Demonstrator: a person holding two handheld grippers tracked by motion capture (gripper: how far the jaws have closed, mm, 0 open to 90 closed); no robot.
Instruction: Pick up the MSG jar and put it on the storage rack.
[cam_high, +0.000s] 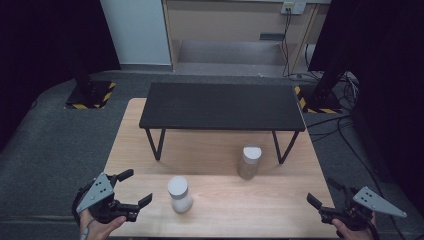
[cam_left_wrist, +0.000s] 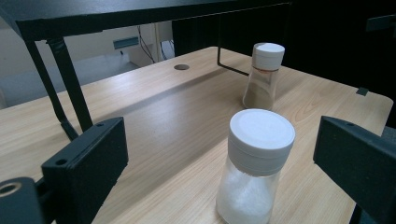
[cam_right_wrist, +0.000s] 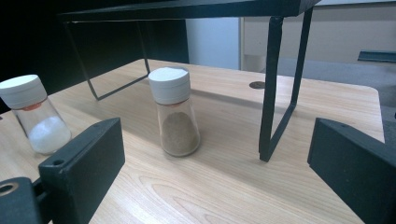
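The salt shaker (cam_high: 179, 194), clear with a white cap and white grains, stands upright near the front edge of the tabletop (cam_high: 280, 210), left of centre in the high view. A second shaker, the pepper shaker (cam_high: 249, 162) with brown grains, stands farther back and to the right, just in front of a low black shelf (cam_high: 222, 105) on thin legs. The left tool (cam_high: 131, 190) hovers at the front left corner, open and empty, aimed at the salt shaker. The right tool (cam_high: 325, 192) hovers at the front right corner, also wide open and holding nothing.

In the left gripper view, the salt shaker (cam_left_wrist: 254, 170) sits close between the spread jaws, untouched, with the pepper shaker (cam_left_wrist: 263, 75) beyond it.

In the right gripper view, the pepper shaker (cam_right_wrist: 176, 112) stands ahead, near a shelf leg (cam_right_wrist: 272, 88) on its right; the salt shaker (cam_right_wrist: 35, 114) is off to the left.

Both shakers are tall and narrow, so a jaw nudging one sideways would likely tip it. The right tool could also catch the shelf leg. The gripper views reveal the contents' colours and this leg's closeness, which the high view flattens.
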